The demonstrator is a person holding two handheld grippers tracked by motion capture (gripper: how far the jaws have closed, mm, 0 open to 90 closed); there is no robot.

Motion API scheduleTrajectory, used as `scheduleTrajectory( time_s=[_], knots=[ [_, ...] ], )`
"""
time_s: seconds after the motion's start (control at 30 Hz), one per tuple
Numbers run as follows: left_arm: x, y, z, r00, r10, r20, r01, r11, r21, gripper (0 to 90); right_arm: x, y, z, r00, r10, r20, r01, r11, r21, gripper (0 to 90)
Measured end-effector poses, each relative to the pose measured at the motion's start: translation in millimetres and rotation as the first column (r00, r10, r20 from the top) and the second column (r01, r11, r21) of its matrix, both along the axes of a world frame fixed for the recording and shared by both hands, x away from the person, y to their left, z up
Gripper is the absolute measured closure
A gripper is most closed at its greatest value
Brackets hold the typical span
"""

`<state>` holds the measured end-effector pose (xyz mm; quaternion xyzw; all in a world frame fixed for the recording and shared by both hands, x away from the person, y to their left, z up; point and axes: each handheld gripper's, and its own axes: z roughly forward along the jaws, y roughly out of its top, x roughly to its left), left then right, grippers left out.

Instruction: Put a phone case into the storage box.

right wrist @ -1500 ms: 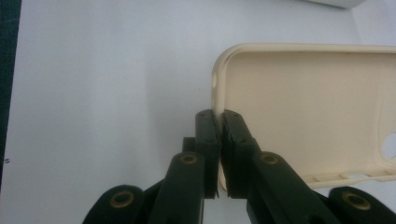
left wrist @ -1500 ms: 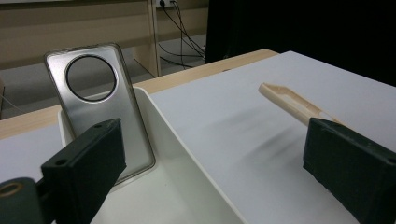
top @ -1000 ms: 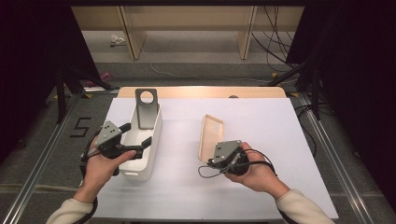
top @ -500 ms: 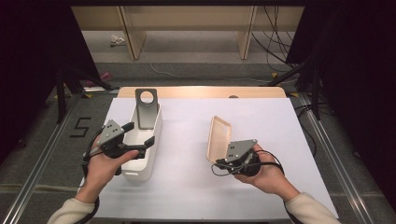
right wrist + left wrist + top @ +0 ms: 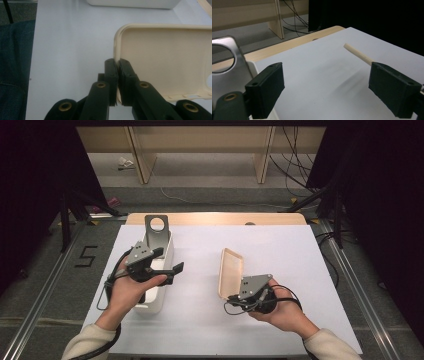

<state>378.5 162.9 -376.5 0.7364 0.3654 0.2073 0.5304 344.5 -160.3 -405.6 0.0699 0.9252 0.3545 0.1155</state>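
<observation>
- High view: right gripper point(image 5: 239, 296) sits low on the white table point(image 5: 280, 250), right of centre, in the person's right hand point(image 5: 280, 312). Jaws clamped on the near edge of a cream phone case point(image 5: 231, 272); the case stands on its long edge, tilted, open side facing right.
- High view: left gripper point(image 5: 167, 265) is held in the left hand point(image 5: 132, 287) over a white bin point(image 5: 159, 270) at the table's left. Jaws spread wide, nothing between them. A grey metal bracket point(image 5: 156, 231) with a round hole stands at the bin's far end.
- Left gripper view: both black jaws stand far apart, gripping nothing. Between them lies bare table; the case's thin cream edge point(image 5: 358, 53) shows beyond the right jaw, well apart from it. Bracket point(image 5: 227, 65) at the left edge, close behind the left jaw.
- Right gripper view: jaws pinched tight on the case's rim point(image 5: 115, 53) near a rounded corner. The hollow inside of the case point(image 5: 162, 60) spreads to the right. The bin's bottom edge point(image 5: 132, 3) shows at the top; dark blue cloth point(image 5: 12, 65) at left.
</observation>
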Motion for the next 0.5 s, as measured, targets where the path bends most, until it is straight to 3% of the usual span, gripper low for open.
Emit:
scheduleTrajectory(
  time_s=[0.17, 0.5],
  knots=[
    [11.0, -22.2, 8.6, 0.9996, -0.028, 0.001, 0.028, 0.9990, 0.036, 14.4, -0.5, 1.9, -0.1, 1.0000, 0.007, 0.001, -0.007, 1.000, 0.002, 86.7],
    [28.5, -64.1, 14.5, 0.9948, -0.095, -0.036, 0.096, 0.9942, 0.046, 17.2, -2.2, 3.3, 1.6, 1.0000, 0.009, 0.003, -0.009, 1.000, 0.006, 86.7]
  ],
)
